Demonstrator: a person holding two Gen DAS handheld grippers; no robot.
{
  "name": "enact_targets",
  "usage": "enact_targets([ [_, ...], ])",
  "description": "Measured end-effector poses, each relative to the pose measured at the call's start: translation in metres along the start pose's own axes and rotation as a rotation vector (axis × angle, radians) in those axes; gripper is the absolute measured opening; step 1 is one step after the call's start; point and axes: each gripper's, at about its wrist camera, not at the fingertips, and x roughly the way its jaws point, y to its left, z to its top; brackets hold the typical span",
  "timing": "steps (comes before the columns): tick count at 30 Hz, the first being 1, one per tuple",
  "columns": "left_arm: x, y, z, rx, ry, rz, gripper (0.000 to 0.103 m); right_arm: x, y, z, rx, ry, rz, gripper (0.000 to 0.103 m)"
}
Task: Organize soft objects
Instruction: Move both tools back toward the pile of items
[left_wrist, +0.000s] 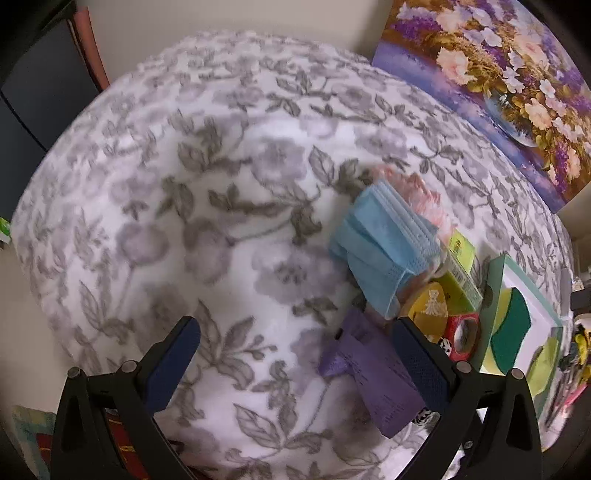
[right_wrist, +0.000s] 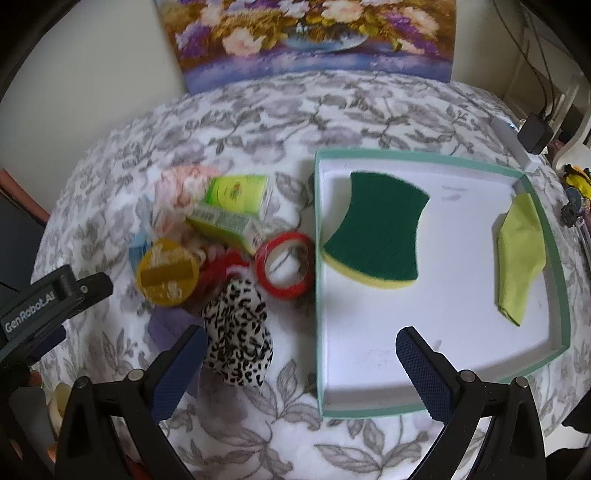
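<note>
A teal-rimmed white tray (right_wrist: 546, 229) lies on the floral blanket, holding a green-and-yellow sponge (right_wrist: 376, 236) and a folded lime cloth (right_wrist: 517, 258). Left of it is a pile: a black-and-white spotted fabric piece (right_wrist: 240, 339), a pink fluffy item (right_wrist: 177, 192), a purple cloth (left_wrist: 373, 373) and a stack of blue face masks (left_wrist: 384, 243). My right gripper (right_wrist: 301, 345) is open above the tray's left rim. My left gripper (left_wrist: 295, 341) is open over bare blanket, its right finger beside the purple cloth. Neither holds anything.
The pile also holds green cartons (right_wrist: 236, 206), a red tape roll (right_wrist: 286, 269) and a yellow round lid (right_wrist: 168, 273). A flower painting (right_wrist: 306, 37) leans on the wall behind. A charger and cables (right_wrist: 535, 129) sit at the far right.
</note>
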Motion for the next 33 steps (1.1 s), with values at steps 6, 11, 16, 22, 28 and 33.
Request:
enact_targets([
  [6,0.009,-0.021,-0.006,0.064,0.04,-0.046,0.103,0.007,0.001,-0.007,0.002,0.041,-0.01,0.103],
  [11,0.019,-0.039,-0.007,0.106,0.069,-0.059,0.103,0.005,-0.012,-0.005,0.027,0.033,-0.048,0.103],
  [16,0.032,-0.049,-0.005,0.12,0.087,-0.048,0.103,0.003,-0.022,-0.003,0.035,0.025,-0.067,0.103],
  [22,0.044,-0.052,-0.013,0.155,0.135,-0.021,0.103,0.002,-0.026,-0.002,0.033,0.024,-0.075,0.103],
  [28,0.052,-0.039,-0.025,0.141,0.188,0.022,0.103,0.003,-0.026,-0.003,0.037,0.025,-0.079,0.103],
  [33,0.052,-0.029,-0.038,0.114,0.222,0.008,0.103,0.003,-0.024,-0.005,0.031,0.029,-0.078,0.103],
])
